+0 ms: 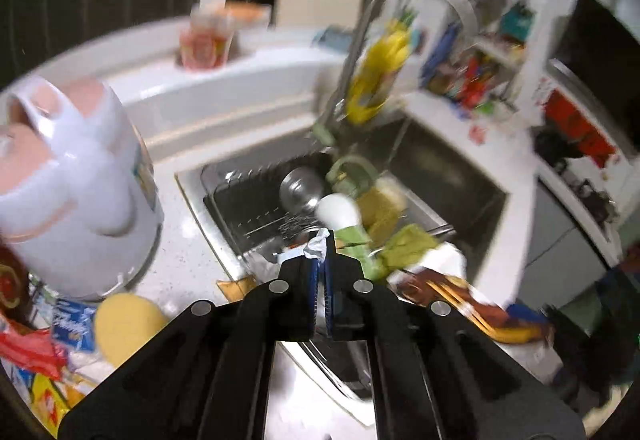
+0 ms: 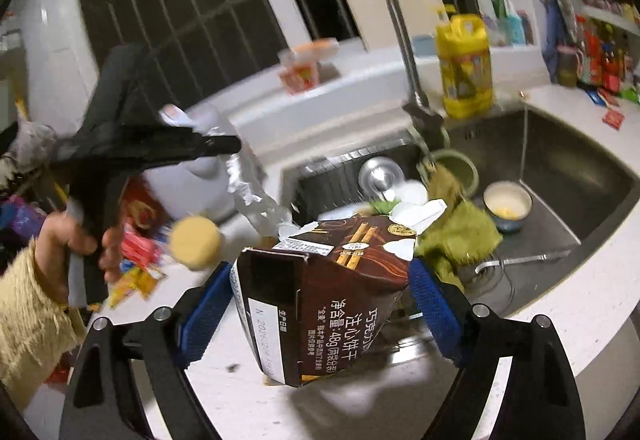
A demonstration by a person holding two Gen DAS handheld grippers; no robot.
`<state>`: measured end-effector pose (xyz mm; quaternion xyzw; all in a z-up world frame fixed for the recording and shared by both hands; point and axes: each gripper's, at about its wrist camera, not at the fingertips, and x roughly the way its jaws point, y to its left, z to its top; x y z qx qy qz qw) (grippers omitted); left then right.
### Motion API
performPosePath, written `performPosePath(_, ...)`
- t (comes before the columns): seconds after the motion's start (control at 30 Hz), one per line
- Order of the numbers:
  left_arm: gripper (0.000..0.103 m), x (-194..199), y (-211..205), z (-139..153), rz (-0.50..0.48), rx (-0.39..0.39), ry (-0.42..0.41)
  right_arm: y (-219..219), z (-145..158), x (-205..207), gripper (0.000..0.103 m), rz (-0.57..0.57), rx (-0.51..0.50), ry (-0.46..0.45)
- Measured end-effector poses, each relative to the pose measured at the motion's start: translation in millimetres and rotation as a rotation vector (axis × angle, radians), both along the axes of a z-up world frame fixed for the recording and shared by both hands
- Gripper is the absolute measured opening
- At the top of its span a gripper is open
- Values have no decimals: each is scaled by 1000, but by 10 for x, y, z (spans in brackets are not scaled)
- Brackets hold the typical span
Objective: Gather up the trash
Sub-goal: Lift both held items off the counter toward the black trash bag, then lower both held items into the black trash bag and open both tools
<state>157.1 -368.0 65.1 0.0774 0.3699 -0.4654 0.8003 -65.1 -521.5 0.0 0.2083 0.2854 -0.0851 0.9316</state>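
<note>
Right wrist view: right hand-held gripper (image 2: 320,304) clamped on a brown biscuit box (image 2: 328,296), blue ribbed pads pressing both sides, box lifted above the white worktop (image 2: 240,408) next to the steel sink (image 2: 560,168). Thin cardboard, glossy print, top flap torn open, so probably empty and easy to crush. Left hand-held gripper (image 2: 236,145) shows up here too, off to the left, pinching crinkly silver foil wrapper (image 2: 250,186) that hangs limp below the tips. Left wrist view pretty blurry, but jaws shut tight on a scrap of that foil (image 1: 316,246). Both bits of trash up in the air, presumably for carrying to a bin. More wrappers (image 2: 136,264) scattered on the worktop.
</note>
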Motion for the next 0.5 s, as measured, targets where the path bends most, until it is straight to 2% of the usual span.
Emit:
performPosePath(0.1,2,-324,503,269,-5,-64,-36,119,248,-142,86,64,6,-46)
performPosePath(0.17,2,-559,957,372,10,-87,-32,279,428,-262,86,157,20,-68)
performPosePath(0.27,2,-936,1582,360,17,-82,4,541,586,-389,86,324,71,-56)
performPosePath(0.33,2,-1237,2021,302,31,-48,33,793,641,-495,86,477,119,-28)
performPosePath(0.5,2,-1897,2993,39,91,-38,230,1339,540,-607,86,724,218,79)
